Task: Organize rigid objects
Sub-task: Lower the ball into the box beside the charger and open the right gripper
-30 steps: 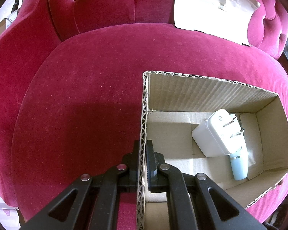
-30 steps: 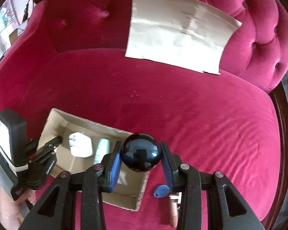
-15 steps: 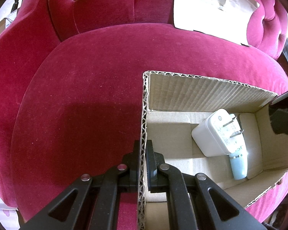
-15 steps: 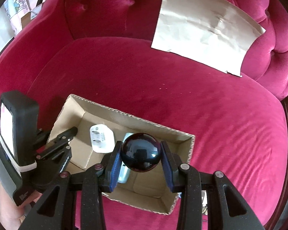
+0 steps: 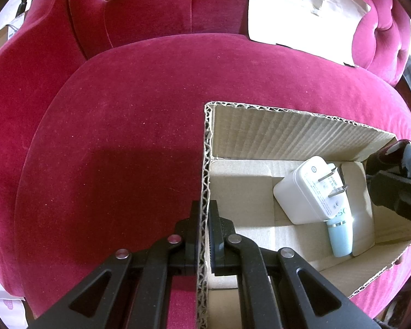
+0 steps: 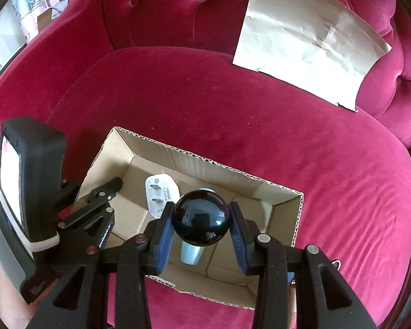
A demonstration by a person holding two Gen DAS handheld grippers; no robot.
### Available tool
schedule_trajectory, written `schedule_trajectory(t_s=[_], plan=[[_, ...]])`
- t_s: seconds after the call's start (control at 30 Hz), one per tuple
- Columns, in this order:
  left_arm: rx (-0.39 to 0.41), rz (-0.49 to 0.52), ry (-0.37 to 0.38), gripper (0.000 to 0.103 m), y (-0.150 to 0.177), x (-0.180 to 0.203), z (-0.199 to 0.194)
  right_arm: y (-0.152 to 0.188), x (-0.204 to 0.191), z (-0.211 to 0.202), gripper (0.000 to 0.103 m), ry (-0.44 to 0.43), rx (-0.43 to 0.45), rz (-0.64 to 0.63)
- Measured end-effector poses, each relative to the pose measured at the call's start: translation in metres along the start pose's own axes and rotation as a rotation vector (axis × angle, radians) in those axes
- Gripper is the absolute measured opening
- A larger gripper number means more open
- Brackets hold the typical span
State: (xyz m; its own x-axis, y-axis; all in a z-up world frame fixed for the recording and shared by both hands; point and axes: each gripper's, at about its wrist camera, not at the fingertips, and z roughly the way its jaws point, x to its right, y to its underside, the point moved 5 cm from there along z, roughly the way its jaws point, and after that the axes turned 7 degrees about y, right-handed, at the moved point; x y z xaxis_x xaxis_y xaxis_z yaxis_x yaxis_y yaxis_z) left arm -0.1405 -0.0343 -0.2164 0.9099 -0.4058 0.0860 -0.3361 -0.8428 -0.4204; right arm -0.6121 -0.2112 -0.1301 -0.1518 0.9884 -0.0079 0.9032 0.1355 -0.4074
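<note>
**Ball held over box, box wall pinched**

Left gripper (image 5: 204,235), bottom centre of the left wrist view: jaws pressed together on the left wall of the cardboard box (image 5: 301,137), corrugated edge running up between the two black fingers. In the right wrist view the same gripper (image 6: 115,185) sits at mid left, tips at the box's left rim, with its black camera block behind it.

Right gripper (image 6: 201,226), lower centre of the right wrist view: blue pads pinching a glossy black ball (image 6: 200,217) on both sides. Ball hangs above the open box (image 6: 282,197), over its middle part; not touching the floor of the box as far as can be told. In the left wrist view the ball (image 5: 405,153) and right gripper enter at the right edge, just above the box's right wall.

Inside the box: white plug adapter (image 5: 309,192) lying prongs-up at centre right of the left view, and a pale blue small bottle (image 5: 341,240) just below it, touching or partly under it. In the right view the adapter (image 6: 161,192) is left of the ball; the bottle (image 6: 191,255) is mostly hidden behind the ball.

Box sits on the seat of a red velvet armchair (image 5: 123,137). Crumpled sheet of brown paper (image 6: 307,38) leans on the backrest, upper right in both views. Small items at the lower right edge of the right view, too hidden to identify.
</note>
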Motion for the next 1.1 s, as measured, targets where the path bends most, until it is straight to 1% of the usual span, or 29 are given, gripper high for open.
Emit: schedule_trajectory(t_s=[0.1,0.13,0.17,0.2,0.23,0.27,0.33,0.4,0.43,0.47,0.63,0.97,1.1], plan=[[-0.001,0.01,0.003,0.005,0.0,0.002,0.001,0.0,0.0,-0.001,0.041,-0.004,0.007,0.005],[-0.001,0.011,0.004,0.005,0.0,0.002,0.001,-0.001,0.0,-0.001,0.044,-0.001,0.013,0.013],[-0.001,0.011,0.004,0.005,-0.001,0.002,0.001,-0.001,0.0,-0.002,0.051,0.003,0.02,0.015],[-0.001,0.012,0.006,0.005,-0.001,0.002,0.001,-0.002,0.0,-0.003,0.054,0.005,0.024,0.017],[-0.002,0.014,0.006,0.005,0.0,0.002,0.001,-0.002,0.001,-0.004,0.064,0.011,0.029,0.025],[-0.001,0.015,0.006,0.005,0.0,0.003,0.001,-0.003,0.003,-0.005,0.077,0.014,0.033,0.031],[-0.002,0.016,0.007,0.004,0.0,0.003,0.001,-0.004,0.005,-0.006,0.088,0.018,0.039,0.043],[-0.003,0.018,0.009,0.004,0.0,0.004,0.001,-0.005,0.006,-0.006,0.095,0.028,0.036,0.052],[-0.003,0.018,0.009,0.004,0.001,0.004,0.001,-0.005,0.007,-0.006,0.101,0.036,0.035,0.055],[-0.003,0.02,0.01,0.004,0.001,0.004,0.001,-0.005,0.008,-0.005,0.103,0.039,0.035,0.057],[-0.004,0.024,0.013,0.004,0.0,0.006,0.001,-0.004,0.011,-0.003,0.103,0.046,0.02,0.069],[-0.005,0.047,0.022,0.004,-0.001,0.006,0.003,-0.002,0.021,-0.004,0.103,0.061,0.016,0.091],[-0.008,0.057,0.025,0.004,-0.001,0.007,0.005,-0.001,0.03,-0.007,0.103,0.086,0.019,0.123]])
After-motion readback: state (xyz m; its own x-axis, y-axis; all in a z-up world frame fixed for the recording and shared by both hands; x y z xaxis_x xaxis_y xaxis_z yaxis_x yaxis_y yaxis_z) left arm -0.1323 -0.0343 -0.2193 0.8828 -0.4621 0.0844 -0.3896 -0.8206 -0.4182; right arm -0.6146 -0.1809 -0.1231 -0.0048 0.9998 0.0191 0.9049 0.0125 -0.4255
